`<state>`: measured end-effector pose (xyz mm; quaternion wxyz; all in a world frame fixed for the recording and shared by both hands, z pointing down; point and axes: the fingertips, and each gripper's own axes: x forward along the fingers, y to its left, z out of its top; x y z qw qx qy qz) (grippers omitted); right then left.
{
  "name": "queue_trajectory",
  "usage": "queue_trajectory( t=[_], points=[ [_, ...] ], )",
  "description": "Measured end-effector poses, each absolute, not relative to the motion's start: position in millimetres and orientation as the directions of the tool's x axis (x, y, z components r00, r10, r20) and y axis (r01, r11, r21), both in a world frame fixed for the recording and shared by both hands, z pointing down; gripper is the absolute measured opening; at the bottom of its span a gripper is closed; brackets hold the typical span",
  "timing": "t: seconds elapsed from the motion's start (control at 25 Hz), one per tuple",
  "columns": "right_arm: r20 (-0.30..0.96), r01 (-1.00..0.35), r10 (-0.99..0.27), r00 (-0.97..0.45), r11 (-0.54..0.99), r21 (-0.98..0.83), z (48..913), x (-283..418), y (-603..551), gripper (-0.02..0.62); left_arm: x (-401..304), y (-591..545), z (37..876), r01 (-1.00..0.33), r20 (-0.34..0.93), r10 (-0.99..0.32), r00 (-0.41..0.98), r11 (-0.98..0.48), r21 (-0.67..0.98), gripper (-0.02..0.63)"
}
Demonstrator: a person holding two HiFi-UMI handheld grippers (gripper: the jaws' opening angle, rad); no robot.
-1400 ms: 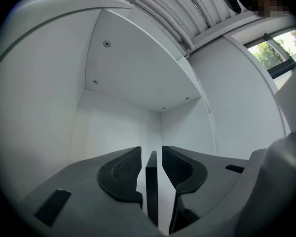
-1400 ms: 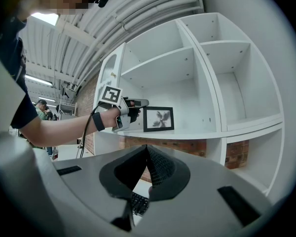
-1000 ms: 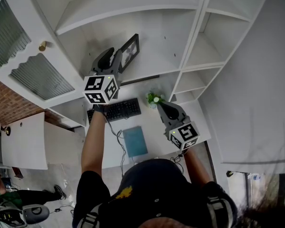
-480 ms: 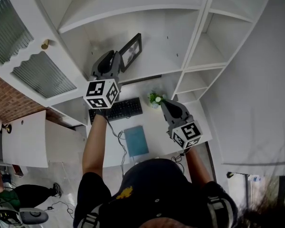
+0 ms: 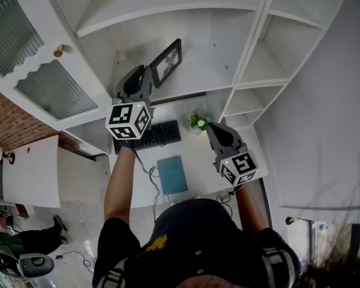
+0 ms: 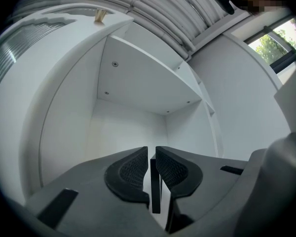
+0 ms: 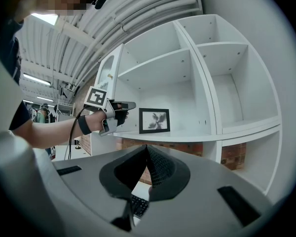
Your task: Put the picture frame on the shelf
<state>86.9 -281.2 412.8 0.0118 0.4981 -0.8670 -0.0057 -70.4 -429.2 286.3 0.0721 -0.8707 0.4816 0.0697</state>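
Note:
The black picture frame (image 5: 167, 62) stands upright on the white shelf (image 5: 195, 84), and in the right gripper view the frame (image 7: 154, 120) shows a pale plant picture. My left gripper (image 5: 141, 72) hangs just left of the frame, apart from it. In the left gripper view its jaws (image 6: 152, 154) are closing, with a narrow gap and nothing between them, and they face the empty shelf corner. From the right gripper view the left gripper (image 7: 128, 104) shows clear of the frame. My right gripper (image 5: 211, 128) is lower, over the desk, with its jaws (image 7: 147, 154) shut and empty.
Below the shelf, a desk carries a black keyboard (image 5: 147, 137), a small potted plant (image 5: 197, 123) and a blue book (image 5: 171, 176). A cabinet door with a brass knob (image 5: 59, 51) is at the left. White upright dividers (image 5: 250, 38) bound the shelf bay on the right.
My left gripper has drawn back a little from the frame, which stays standing on the shelf. The right gripper has hardly moved.

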Motion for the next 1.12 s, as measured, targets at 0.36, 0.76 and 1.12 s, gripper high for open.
queue_trajectory(
  t=[0.36, 0.76, 1.12],
  points=[
    [0.022, -0.86, -0.861, -0.509, 0.509, 0.028, 413.1, 86.8, -278.5, 0.006, -71.9, -420.5, 289.4, -0.855, -0.181, -0.836, 0.518, -0.515, -0.066, 0.06],
    [0.022, -0.86, -0.86, -0.509, 0.51, 0.034, 412.2, 88.0, -275.0, 0.006, -78.6, -402.2, 297.5, -0.862, -0.175, -0.845, 0.505, -0.503, -0.061, 0.052],
    [0.021, -0.858, -0.859, -0.511, 0.512, 0.039, 410.4, 90.8, -266.8, 0.006, -87.5, -383.2, 320.7, -0.864, -0.133, -0.854, 0.503, -0.502, -0.047, 0.048]
  ],
)
